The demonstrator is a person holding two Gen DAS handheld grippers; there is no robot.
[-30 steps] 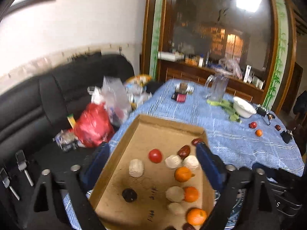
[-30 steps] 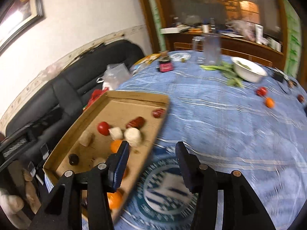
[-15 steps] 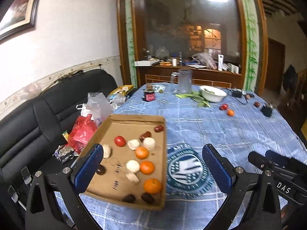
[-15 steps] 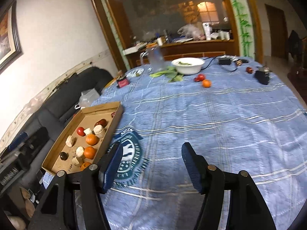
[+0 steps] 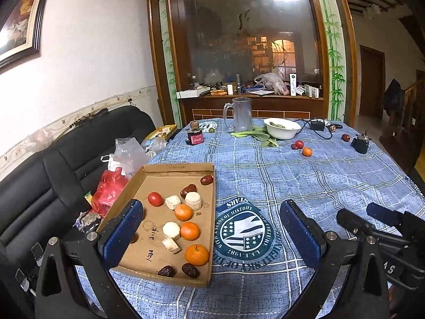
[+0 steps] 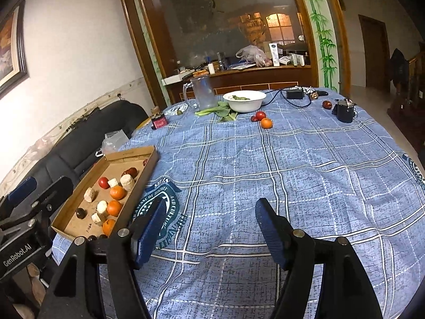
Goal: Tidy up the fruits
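Left gripper stands with its jaws spread wide and nothing between them; it hangs above the near edge of the table, its left pad in front of the cardboard tray. Right gripper has just been opening; its jaws are parted with only bare tablecloth showing between them.

The tray lies at the left side of the table beside a black sofa. Inside it:
- three oranges in a row near the right wall;
- one red tomato;
- several pale cork-like chunks;
- dark red dates, one in the far right corner, others at the near wall.

Loose fruit remains at the far side of the table, well apart from the tray: a small orange touching or just beside a red fruit, near a white bowl. Another dark red fruit lies beside a black pot. A clear mug stands left of the bowl, with green leaves between them.
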